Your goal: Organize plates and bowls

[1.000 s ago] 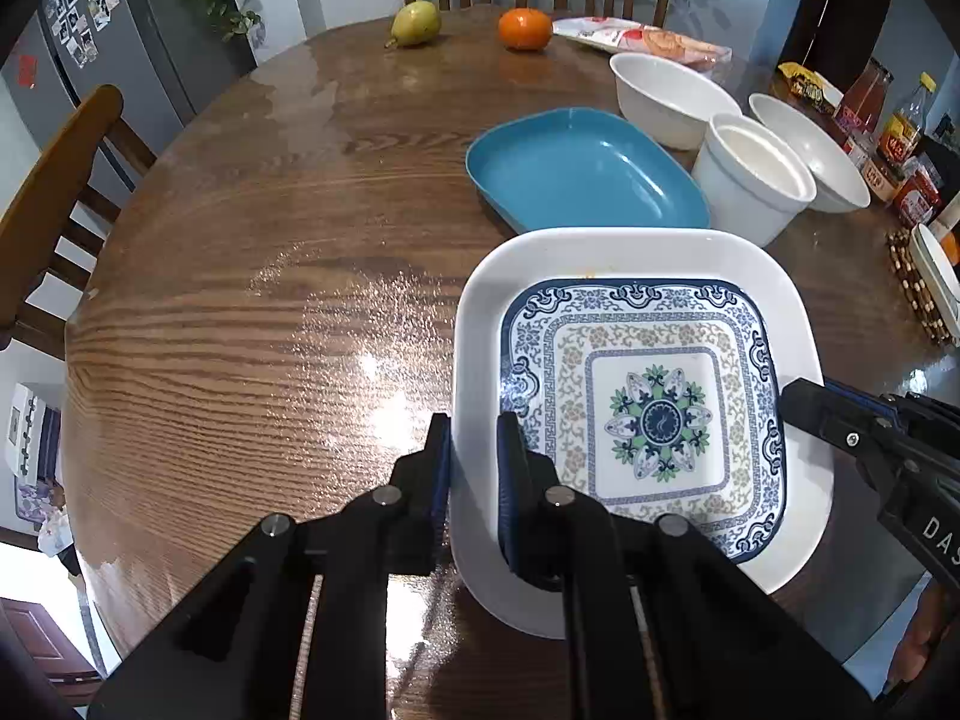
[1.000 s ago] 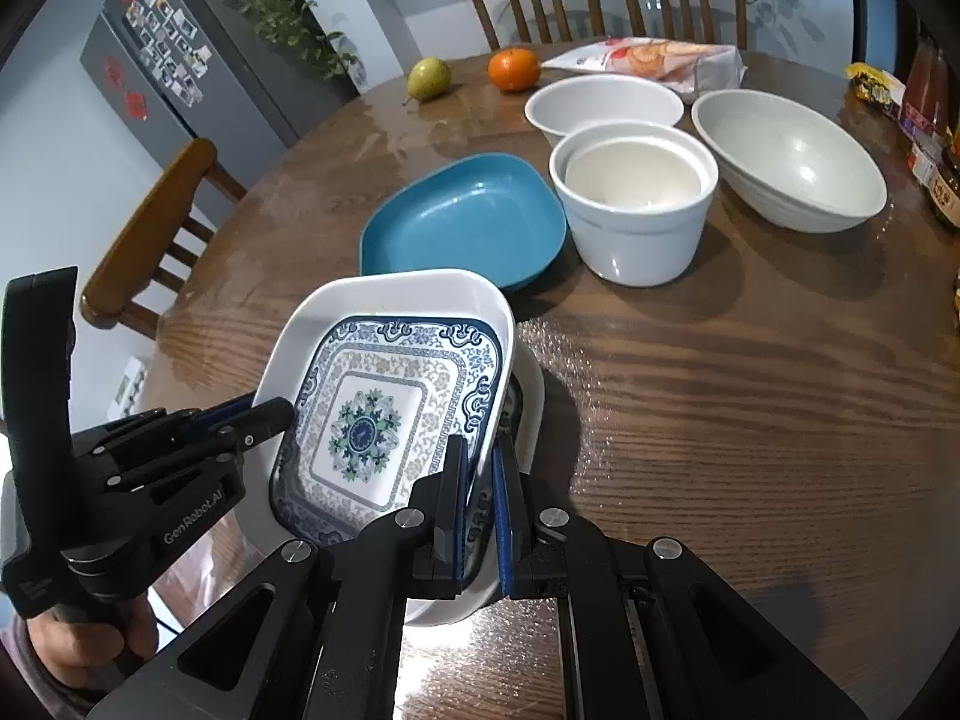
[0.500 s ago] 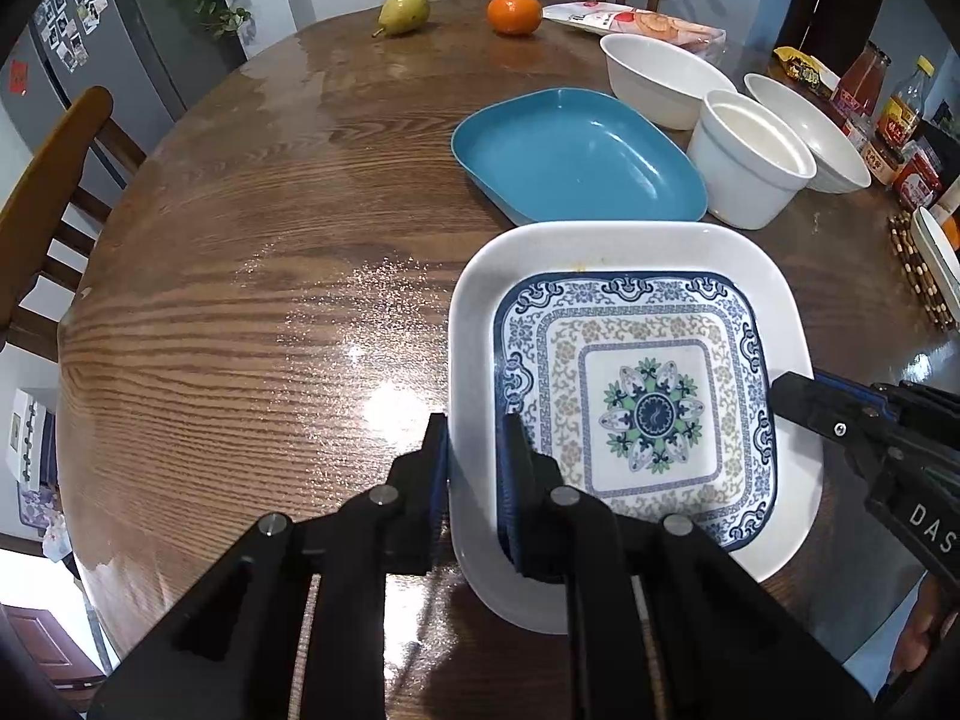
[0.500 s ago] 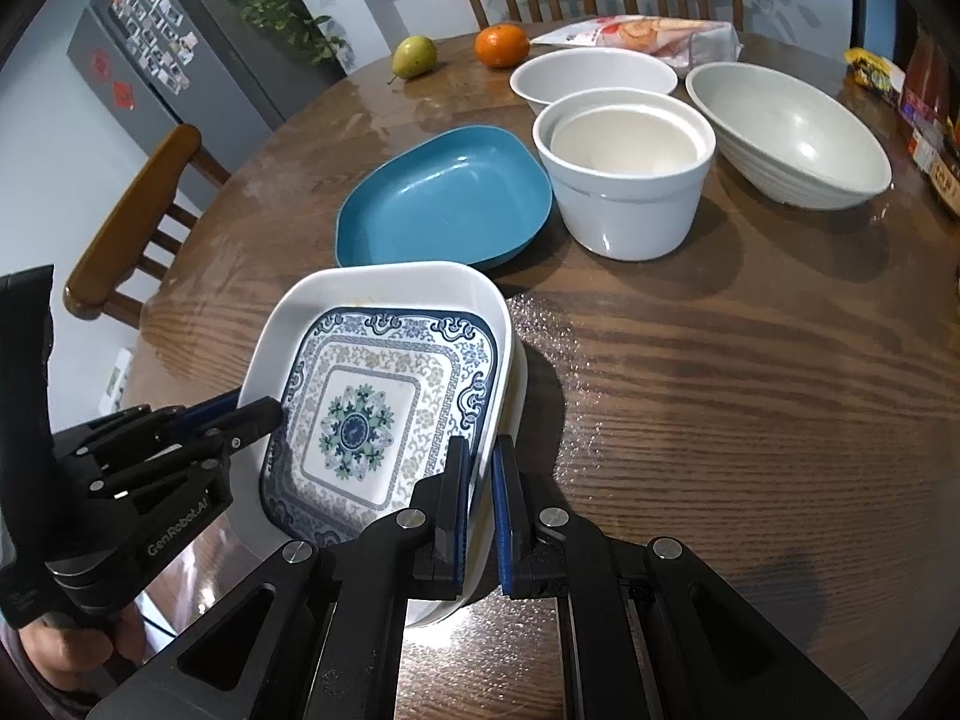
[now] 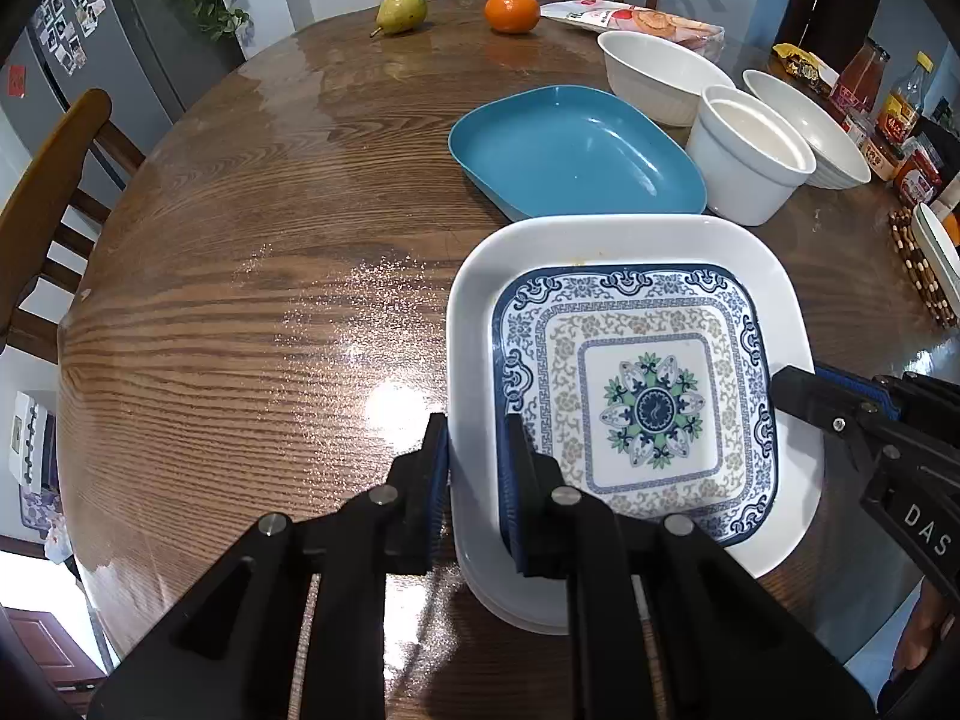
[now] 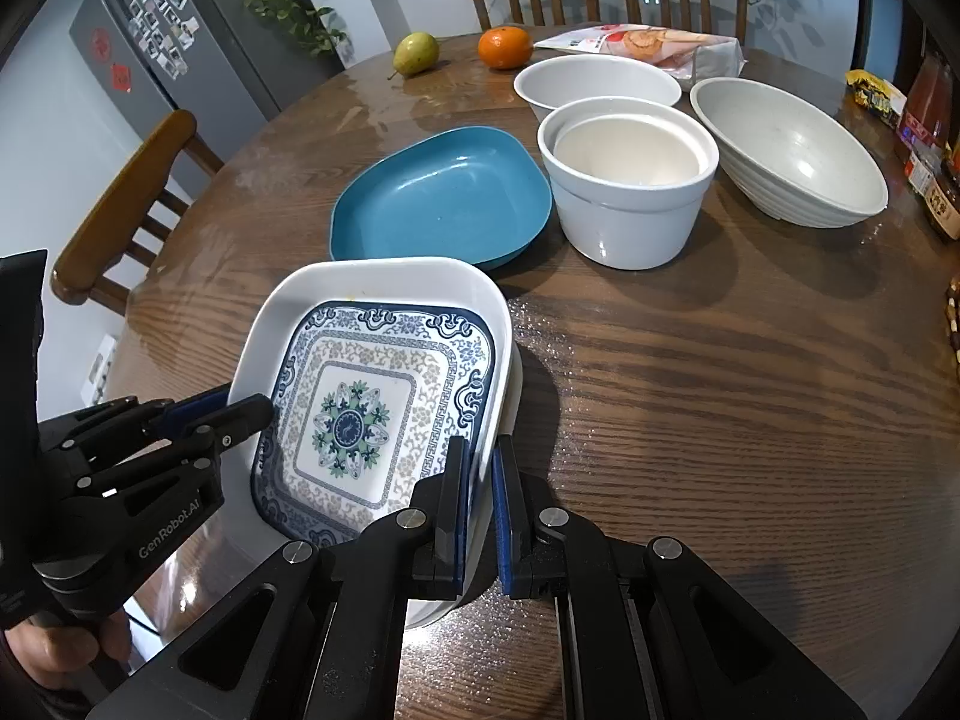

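Both grippers clamped on the plate stack (image 5: 774,276), left gripper (image 5: 474,462) and right gripper (image 6: 480,480) gripping opposite rims (2 plates, blue dish (image 6: 444,204) just beyond).

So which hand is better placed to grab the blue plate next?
Probably the left. The blue plate lies just beyond the white dish on the left gripper's side, while the right gripper faces the bowls.
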The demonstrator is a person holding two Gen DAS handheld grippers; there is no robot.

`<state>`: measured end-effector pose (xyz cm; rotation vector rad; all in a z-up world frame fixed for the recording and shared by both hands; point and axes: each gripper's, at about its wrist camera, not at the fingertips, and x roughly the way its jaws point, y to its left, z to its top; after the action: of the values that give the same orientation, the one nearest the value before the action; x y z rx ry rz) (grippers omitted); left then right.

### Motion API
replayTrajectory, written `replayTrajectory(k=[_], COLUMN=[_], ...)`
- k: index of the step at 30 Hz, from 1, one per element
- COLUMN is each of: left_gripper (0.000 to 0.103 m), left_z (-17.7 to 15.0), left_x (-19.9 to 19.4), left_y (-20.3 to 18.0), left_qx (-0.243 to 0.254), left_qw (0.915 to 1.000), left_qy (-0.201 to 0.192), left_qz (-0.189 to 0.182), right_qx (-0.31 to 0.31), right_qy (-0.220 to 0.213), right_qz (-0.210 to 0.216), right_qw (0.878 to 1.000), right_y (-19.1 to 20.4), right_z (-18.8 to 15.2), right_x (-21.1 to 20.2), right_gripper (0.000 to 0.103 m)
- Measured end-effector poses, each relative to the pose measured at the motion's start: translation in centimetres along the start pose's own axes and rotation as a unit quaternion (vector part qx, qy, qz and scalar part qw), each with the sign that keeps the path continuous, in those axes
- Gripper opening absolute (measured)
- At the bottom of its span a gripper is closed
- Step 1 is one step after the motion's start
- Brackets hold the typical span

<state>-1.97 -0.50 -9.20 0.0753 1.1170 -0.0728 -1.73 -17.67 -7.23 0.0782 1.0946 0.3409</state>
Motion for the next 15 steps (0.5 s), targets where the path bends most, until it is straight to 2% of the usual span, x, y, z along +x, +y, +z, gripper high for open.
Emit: replayTrajectory(k=[15], left_gripper=[0.014], left_z=[0.09], left_x=[0.09], left_y=[-0.04], left_qx=[0.005], left_qw=[1.0000], left_qy=[0.002], left_qz=[0.003], right_qx=[0.000], right_qy=[0.001], right_qz=[-0.002], right_qw=[1.000], right_y=[0.03], right_z=[0.05], right_x=[0.03], right_gripper=[0.009])
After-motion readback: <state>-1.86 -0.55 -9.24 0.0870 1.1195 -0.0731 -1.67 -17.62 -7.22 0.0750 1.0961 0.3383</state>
